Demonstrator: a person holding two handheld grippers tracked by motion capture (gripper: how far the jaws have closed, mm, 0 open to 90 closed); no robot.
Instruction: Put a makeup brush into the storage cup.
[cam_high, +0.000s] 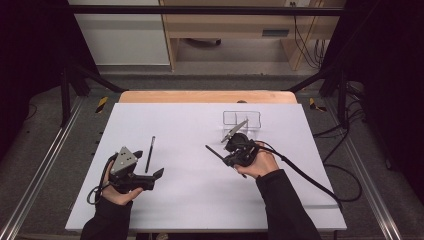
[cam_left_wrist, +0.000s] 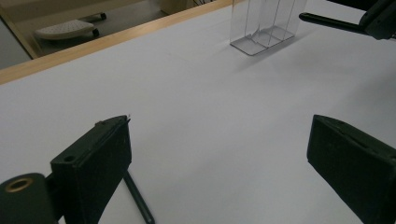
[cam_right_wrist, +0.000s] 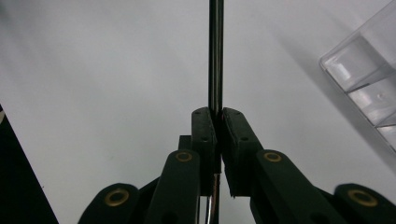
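With my right gripper (cam_right_wrist: 215, 116) closed tight on the black pen (cam_right_wrist: 215, 56) at the middle of the frame, I should tilt it upright and lower it slowly into the clear holder (cam_high: 242, 120) just above, while my left gripper (cam_high: 150, 179) waits wide open.

Clear glossy plastic holder (cam_right_wrist: 364, 79); pen (cam_right_wrist: 215, 56) perhaps metal; matt tabletop (cam_high: 190, 200).
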